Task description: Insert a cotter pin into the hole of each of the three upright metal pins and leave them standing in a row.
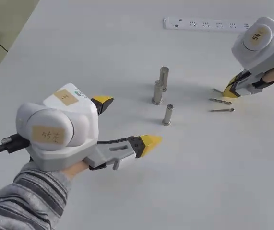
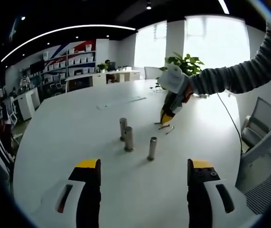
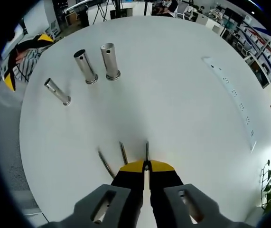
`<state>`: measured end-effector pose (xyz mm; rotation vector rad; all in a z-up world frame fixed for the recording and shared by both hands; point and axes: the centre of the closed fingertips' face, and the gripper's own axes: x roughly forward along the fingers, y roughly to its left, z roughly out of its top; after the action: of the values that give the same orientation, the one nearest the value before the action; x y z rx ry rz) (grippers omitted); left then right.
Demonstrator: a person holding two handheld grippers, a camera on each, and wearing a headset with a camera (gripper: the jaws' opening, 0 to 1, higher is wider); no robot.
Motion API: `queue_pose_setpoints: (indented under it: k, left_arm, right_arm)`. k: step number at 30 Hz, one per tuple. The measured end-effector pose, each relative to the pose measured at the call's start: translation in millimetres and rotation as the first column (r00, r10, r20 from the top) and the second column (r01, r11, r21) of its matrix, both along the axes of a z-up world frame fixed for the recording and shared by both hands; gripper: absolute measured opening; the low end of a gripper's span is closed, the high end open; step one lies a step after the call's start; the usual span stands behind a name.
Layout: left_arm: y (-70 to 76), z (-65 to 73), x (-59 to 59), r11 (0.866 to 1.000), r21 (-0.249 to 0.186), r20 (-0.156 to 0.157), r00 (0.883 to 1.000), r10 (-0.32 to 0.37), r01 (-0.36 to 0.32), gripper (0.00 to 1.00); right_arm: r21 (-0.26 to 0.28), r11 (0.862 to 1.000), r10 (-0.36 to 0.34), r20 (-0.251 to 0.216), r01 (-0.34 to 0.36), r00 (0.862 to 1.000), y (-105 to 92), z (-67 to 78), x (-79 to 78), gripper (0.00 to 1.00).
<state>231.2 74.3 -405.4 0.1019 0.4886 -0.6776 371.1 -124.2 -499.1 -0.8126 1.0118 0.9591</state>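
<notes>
Two grippers work over a white surface [image 1: 199, 182]. The left gripper [image 1: 125, 120] sits low at the near left, held by a hand w/ a striped sleeve [image 1: 26, 203], and points fwd toward the middle. Its jaws are spread wide and empty. Three metal pins [image 1: 158, 92] stand upright ahead of those jaws and apart from them: two close together at the back, the third a bit nearer and to the right. In the left gripper view they sit beyond the gap btwn the yellow tips, roughly centred.

The right gripper [image 1: 230, 91] is at the far right, tilted down w/ its tips low at the surface. In the right gripper view its jaws are pressed together on the end of a cotter pin [image 3: 147, 151], which lies flat and runs straight ahead out of the seam. Two more cotter pins [image 3: 123, 153] lie flat just left of it, fanned out, clear of the jaws. The metal pins are well apart from this gripper. A power strip [image 1: 206, 24] lies along the far side.
</notes>
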Motion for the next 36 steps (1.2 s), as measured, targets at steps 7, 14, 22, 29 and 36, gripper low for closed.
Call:
queue_pose_setpoints:
  k: [7,14,22,29,36]
  left_arm:
    - [-0.9,-0.7,-0.8,1.0,-0.015,-0.015,1.0,0.004,-0.004,0.69]
    - [-1.9,-2.6,0.0,1.0,0.002,-0.034,0.999,-0.01,0.01,0.65]
    - [-10.8,1.6,4.5,1.0,-0.003,-0.043,0.999,-0.028,0.027,0.59]
    - [-24.0,10.4,6.9,0.998,-0.056,-0.064,0.997,-0.035,0.032,0.52]
    - [-36.7,18.0,6.7,0.992,-0.115,-0.089,0.994,-0.064,0.054,0.42]
  right_arm:
    - [0.009,1.0,0.023,0.014,-0.023,1.0,2.0,3.2,-5.8,0.0]
    - [0.037,0.998,0.05,0.119,-0.055,0.992,6.7,18.5,-12.0,0.0]
    - [0.124,0.984,0.105,0.198,-0.131,0.975,30.7,47.6,-33.3,0.0]
    - [0.16,0.961,0.184,0.241,-0.226,0.953,58.3,67.8,-61.9,0.0]
    - [0.198,0.928,0.247,0.307,-0.315,0.919,80.1,84.5,-77.2,0.0]
